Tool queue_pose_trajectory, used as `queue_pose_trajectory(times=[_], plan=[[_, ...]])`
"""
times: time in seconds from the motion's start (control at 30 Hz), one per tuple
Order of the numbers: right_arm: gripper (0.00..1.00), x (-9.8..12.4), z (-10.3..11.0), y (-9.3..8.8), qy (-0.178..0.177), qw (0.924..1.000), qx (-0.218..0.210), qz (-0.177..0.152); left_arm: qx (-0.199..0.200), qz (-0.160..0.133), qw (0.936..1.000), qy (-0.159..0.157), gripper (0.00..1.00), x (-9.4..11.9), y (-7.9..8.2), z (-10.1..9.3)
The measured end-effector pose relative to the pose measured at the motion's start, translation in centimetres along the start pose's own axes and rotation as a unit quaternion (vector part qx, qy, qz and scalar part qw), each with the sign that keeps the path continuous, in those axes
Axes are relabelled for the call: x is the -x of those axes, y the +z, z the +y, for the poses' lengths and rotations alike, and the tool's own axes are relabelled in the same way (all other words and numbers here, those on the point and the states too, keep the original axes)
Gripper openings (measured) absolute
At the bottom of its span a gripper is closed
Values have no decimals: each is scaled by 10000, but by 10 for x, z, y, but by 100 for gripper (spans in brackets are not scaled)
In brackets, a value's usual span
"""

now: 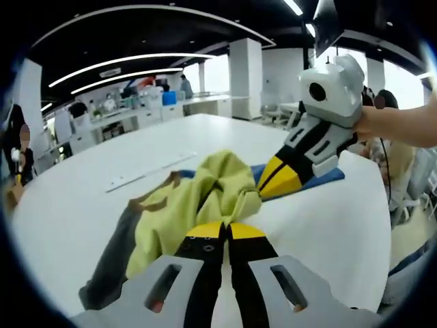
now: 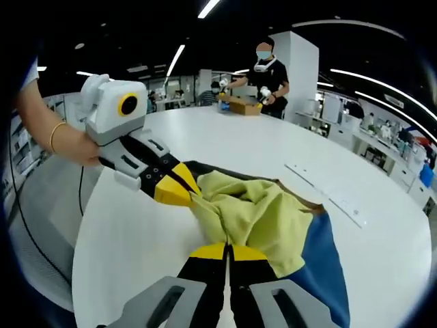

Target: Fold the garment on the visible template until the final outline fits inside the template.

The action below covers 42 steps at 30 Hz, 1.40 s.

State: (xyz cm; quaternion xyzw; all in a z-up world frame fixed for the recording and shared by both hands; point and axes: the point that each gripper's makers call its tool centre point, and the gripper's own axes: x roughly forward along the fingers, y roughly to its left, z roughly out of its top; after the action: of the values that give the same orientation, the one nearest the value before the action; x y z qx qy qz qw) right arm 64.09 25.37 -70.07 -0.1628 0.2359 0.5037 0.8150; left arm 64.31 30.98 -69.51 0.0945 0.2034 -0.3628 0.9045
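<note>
Yellow garment lies bunched over the blue template on the white table, both your left gripper and right gripper clamped on its edge, so carry the fold across evenly.

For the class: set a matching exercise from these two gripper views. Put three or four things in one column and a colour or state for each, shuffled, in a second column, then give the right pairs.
Column one:
1. garment
2. template
3. table
4. left gripper

Column two:
A. white and round-edged
B. blue, lying flat under the cloth
C. shut on the cloth's edge
D. yellow-green, bunched up

Pairs: 1-D, 2-B, 3-A, 4-C. The right gripper is likewise shut on the garment.
</note>
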Motion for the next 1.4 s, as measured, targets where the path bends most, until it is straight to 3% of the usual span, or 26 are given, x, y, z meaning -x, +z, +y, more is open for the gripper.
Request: queue_pose_trajectory(times=[0.3,0.63,1.4], plan=[[0,15,18,10,-54,9997,-228,-37,79,-10,9999,-130,0,18,9,-8],[0,32,42,13,-18,9983,-577,-63,227,113,9989,-404,0,37,8,-25],[0,57,101,-16,150,9950,-946,298,246,595,9937,-922,0,73,-21,-77]])
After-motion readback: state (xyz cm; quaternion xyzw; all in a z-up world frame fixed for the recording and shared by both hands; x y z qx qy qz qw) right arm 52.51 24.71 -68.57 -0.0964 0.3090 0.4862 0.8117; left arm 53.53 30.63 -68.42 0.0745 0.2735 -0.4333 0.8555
